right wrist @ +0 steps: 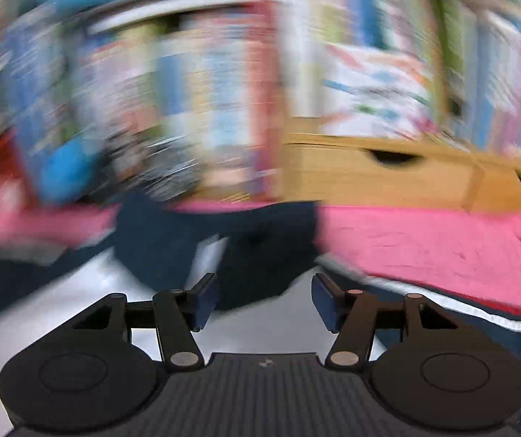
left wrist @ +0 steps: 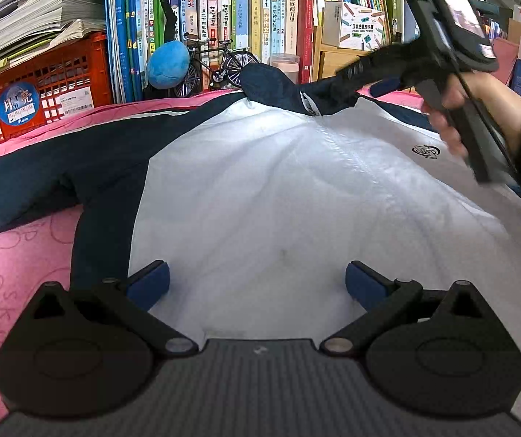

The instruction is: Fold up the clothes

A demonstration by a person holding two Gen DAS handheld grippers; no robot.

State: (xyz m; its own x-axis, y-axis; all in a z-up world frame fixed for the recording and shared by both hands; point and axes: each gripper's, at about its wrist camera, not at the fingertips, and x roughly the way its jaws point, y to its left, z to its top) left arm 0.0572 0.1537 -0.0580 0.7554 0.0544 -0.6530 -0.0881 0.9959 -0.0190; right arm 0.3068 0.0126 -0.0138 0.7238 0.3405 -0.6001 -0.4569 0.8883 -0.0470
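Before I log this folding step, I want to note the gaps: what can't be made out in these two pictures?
- Right wrist view: shelves behind are motion-blurred; no titles readable.
- Left wrist view: the right hand-held gripper has its tips over the dark collar; whether it touches the cloth is unclear.
- Left wrist view: the jacket hem lies hidden under the left hand-held gripper; the right sleeve is cut off.
- Chest logo: too small.

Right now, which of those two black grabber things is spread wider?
The left gripper: its blue pads stand far apart over the white jacket. The right gripper is narrower.
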